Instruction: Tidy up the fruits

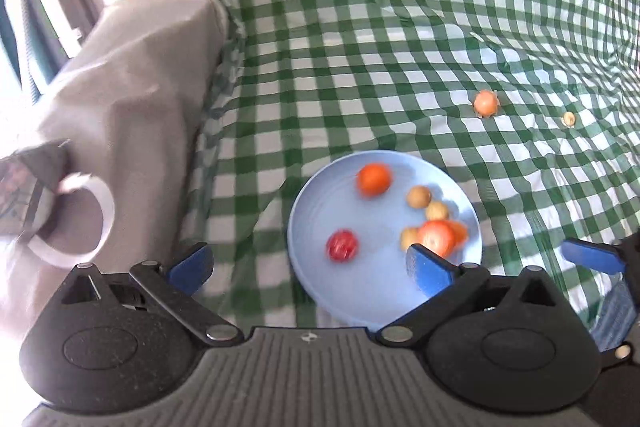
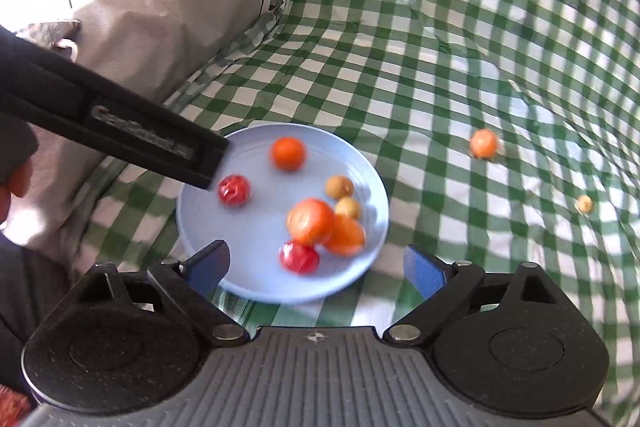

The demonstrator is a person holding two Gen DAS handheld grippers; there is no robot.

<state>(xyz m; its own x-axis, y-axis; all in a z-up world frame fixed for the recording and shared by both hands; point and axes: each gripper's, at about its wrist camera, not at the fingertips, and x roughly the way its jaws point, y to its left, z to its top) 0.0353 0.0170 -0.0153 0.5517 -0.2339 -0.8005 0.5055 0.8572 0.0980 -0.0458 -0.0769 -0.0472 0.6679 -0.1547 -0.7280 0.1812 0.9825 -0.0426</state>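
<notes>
A: Where did the fruit lie?

B: Most of it sat on the blue plate (image 2: 372,183) on the checked tabletop (image 2: 400,67). Two pieces were off it: an orange fruit (image 2: 484,143) and a small tan fruit (image 2: 584,204), both out on the cloth to the far right.

A: And the fingers?

B: Both pairs were released, spread wide with nothing between them. The left gripper (image 1: 308,263) hung over the plate's near-left rim; the right gripper (image 2: 316,263) hung over its near edge.

A: Which hand was better placed for the loose fruit?

B: The right, I'd judge. From its fingers the orange fruit lay ahead and to the right, well apart, with the tan one further right. The left would have had to cross the plate. Both fruits were roundish, so no long axis mattered.
</notes>
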